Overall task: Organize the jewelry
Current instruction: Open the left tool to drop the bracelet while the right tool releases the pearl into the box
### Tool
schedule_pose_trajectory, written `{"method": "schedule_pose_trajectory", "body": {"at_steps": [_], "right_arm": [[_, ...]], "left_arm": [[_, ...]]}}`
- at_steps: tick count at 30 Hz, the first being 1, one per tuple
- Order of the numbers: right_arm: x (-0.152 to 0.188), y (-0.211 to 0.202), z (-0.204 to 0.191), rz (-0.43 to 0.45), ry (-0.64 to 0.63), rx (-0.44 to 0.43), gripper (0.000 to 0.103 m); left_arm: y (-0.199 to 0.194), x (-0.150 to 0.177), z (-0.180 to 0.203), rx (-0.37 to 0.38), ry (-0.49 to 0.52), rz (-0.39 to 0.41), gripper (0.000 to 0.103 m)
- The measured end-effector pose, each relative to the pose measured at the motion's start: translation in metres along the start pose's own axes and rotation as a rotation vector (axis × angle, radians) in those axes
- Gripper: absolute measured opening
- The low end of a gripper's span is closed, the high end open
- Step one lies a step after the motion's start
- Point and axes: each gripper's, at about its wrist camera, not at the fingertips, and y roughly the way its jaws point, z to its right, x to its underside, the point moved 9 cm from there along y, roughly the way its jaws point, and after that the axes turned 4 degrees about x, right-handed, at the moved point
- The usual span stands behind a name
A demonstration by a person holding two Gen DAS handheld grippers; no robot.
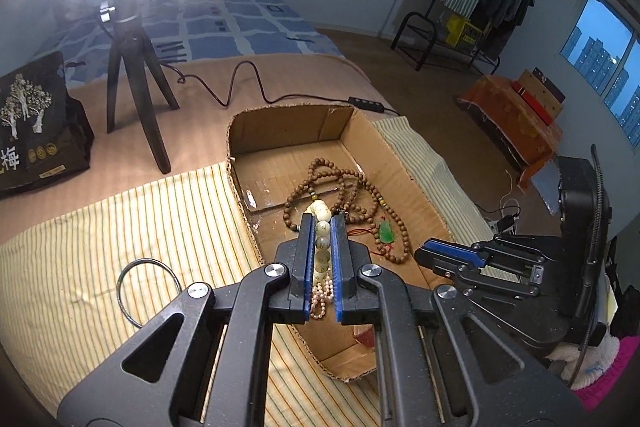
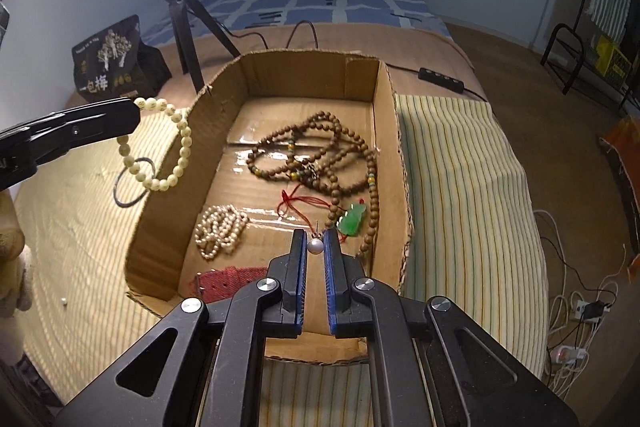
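My left gripper [image 1: 323,223] is shut on a cream bead bracelet [image 1: 322,239] and holds it above the cardboard box [image 1: 404,163]; from the right wrist view the bracelet [image 2: 176,147] hangs over the box's left wall [image 2: 168,187]. My right gripper [image 2: 315,239] is shut on a pearl earring [image 2: 315,247] over the box's near part. Inside lie a brown bead necklace [image 2: 320,147], a green pendant [image 2: 353,221] on red cord, a pearl strand [image 2: 220,231] and a red strap [image 2: 228,281].
A dark bangle [image 1: 149,291] lies on the striped cloth [image 1: 100,247] left of the box. A ring light tripod [image 1: 136,83], its cable and a black snack bag [image 1: 36,123] stand behind. The bed edge drops off to the right.
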Motion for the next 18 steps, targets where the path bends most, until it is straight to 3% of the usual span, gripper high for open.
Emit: {"method": "schedule_pose_trajectory", "body": {"at_steps": [6,7,8,9,11,18], "right_arm": [[0.001,0.001,0.002,-0.005,0.001,-0.005,0.007],[0.001,0.001,0.002,-0.003,-0.002,-0.002,0.008],[0.0,0.0,0.002,-0.003,-0.005,0.001,0.019],[0.0,0.0,0.001,-0.002,-0.007,0.004,0.042],[-0.002,-0.003,-0.001,0.018,-0.014,0.009,0.068],[-0.006,-0.01,-0.012,0.039,-0.047,0.002,0.068]], "left_arm": [[0.008,0.002,-0.002,-0.014,0.005,-0.012,0.006],[0.008,0.003,-0.002,-0.016,0.008,-0.016,0.01],[0.009,0.003,-0.002,-0.017,0.008,-0.018,0.025],[0.009,0.003,-0.001,-0.01,0.006,-0.016,0.033],[0.009,0.003,-0.001,-0.01,0.009,-0.014,0.037],[0.004,0.005,0.0,-0.017,0.018,-0.015,0.037]]}}
